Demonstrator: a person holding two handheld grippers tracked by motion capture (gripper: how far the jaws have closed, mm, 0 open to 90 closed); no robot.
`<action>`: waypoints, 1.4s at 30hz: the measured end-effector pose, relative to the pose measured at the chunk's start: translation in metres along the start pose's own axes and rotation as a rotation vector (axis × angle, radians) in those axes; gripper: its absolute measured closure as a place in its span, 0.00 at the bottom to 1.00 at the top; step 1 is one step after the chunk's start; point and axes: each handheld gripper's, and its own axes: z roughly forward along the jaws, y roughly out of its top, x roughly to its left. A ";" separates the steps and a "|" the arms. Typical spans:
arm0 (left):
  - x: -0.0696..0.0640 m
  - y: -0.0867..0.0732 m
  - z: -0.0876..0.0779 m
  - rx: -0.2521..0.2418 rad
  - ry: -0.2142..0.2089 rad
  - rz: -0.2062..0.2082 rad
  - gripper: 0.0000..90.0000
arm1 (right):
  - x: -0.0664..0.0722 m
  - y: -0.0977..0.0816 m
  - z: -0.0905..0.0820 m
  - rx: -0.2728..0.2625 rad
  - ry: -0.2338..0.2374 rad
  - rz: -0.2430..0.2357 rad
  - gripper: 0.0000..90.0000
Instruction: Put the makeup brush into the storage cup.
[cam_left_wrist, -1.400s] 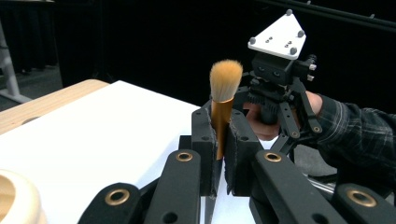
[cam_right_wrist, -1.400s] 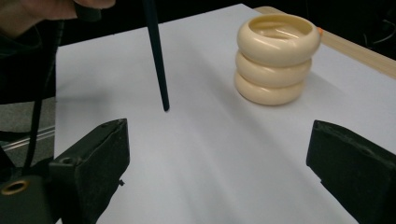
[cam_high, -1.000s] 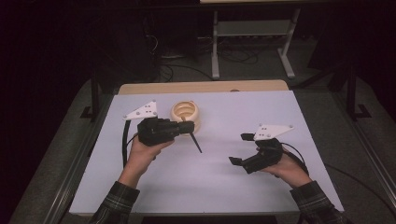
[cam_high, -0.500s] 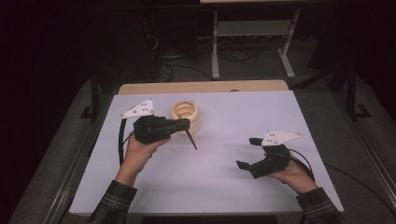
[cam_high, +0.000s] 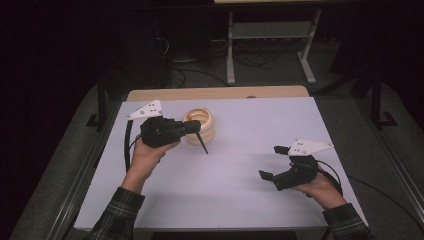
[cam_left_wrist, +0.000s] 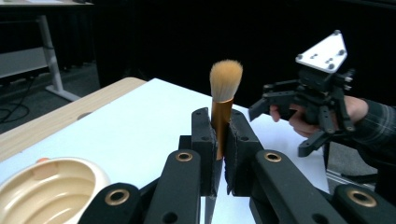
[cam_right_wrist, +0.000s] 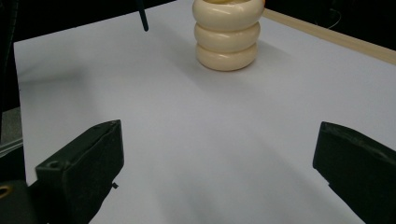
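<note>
A makeup brush (cam_left_wrist: 225, 88) with tan bristles and a copper ferrule stands upright between the pads of my left gripper (cam_left_wrist: 219, 140), which is shut on it. In the high view the brush's thin black handle (cam_high: 202, 144) slants down from the left gripper (cam_high: 192, 129) toward the table. A cream ribbed cup (cam_high: 206, 126) stands just behind that gripper; its open mouth (cam_left_wrist: 51, 198) sits at the lower left of the left gripper view. My right gripper (cam_high: 272, 162) hovers at the right front of the table, open and holding nothing (cam_right_wrist: 219, 172), pointed toward the cup (cam_right_wrist: 227, 35).
The white tabletop (cam_high: 260, 125) has a wooden strip (cam_high: 215, 93) along its far edge. Beyond it the dark floor holds a metal stand (cam_high: 270, 40) and cables. A broad stretch of white surface separates the two grippers.
My right gripper has drifted to the right and a little nearer the front edge, still open. The left gripper with the brush has barely shifted.
</note>
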 end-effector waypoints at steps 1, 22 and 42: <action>0.002 0.001 0.000 0.004 0.007 0.001 0.93 | 0.000 0.000 -0.001 -0.002 -0.003 0.003 0.01; 0.047 0.016 -0.003 -0.007 0.077 -0.029 0.93 | -0.005 -0.002 -0.006 -0.019 -0.028 0.008 0.01; 0.079 0.023 -0.001 -0.022 0.126 -0.043 0.93 | -0.005 -0.003 -0.005 -0.011 -0.029 0.007 0.01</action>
